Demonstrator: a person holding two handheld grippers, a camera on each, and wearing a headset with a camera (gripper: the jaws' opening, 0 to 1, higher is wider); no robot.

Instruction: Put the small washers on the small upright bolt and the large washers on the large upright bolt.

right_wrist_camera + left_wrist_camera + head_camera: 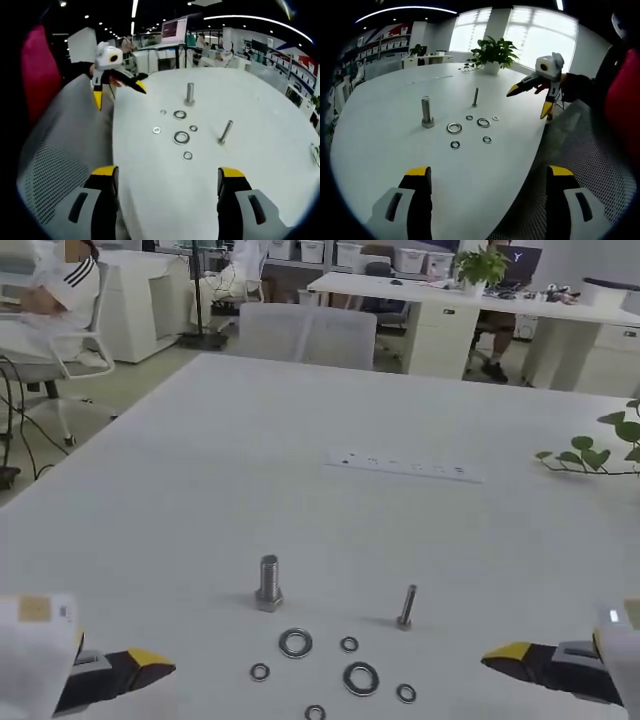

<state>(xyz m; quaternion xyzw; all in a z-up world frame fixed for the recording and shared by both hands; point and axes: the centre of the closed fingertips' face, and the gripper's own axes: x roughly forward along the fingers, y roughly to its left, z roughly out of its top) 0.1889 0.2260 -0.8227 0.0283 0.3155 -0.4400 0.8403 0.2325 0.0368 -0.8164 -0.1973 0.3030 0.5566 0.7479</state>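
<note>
Left gripper [487, 172], near left: jaws wide, empty. Large upright bolt [268, 584] stands left of centre. Nearer me, between the bolts, lie two large washers [295, 643] and four small washers [349, 644], all loose. Small upright bolt [407, 607] stands to the right. Right gripper [167, 172], near right: wide, empty. I would pinch one washer's rim, hold it level and centre it over the matching bolt.

Left tongs [487, 172] agape; right tongs [167, 172] likewise
</note>
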